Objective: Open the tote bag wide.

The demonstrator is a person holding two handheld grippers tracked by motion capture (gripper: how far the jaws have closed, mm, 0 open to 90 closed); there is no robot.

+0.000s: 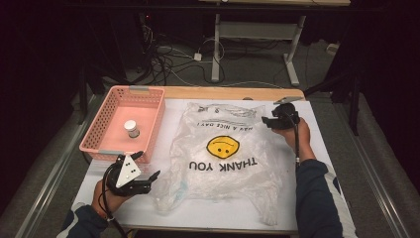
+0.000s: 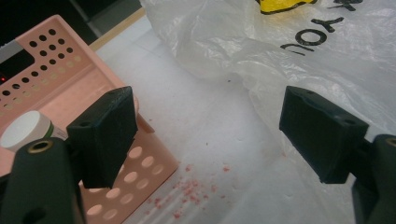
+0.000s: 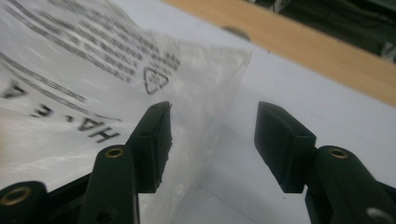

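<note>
A clear plastic bag (image 1: 223,158) printed with a yellow smiley and "THANK YOU" lies flat in the middle of the white mat. My right gripper (image 1: 266,120) is low at the bag's far right corner. In the right gripper view it (image 3: 212,135) stands open, with the bag's edge (image 3: 205,93) lying on the mat between the jaws and nothing pressed. My left gripper (image 1: 147,165) is at the front left, between the pink basket (image 1: 148,99) and the bag. Its jaws (image 2: 210,135) are open wide over bare mat.
The pink basket (image 2: 56,84) holds a small white-lidded jar (image 1: 131,128), seen also in the left gripper view (image 2: 23,130). Pink crumbs (image 2: 191,191) lie on the mat by the basket's corner. A wooden table edge (image 1: 223,92) runs along the back, with cables on the floor behind.
</note>
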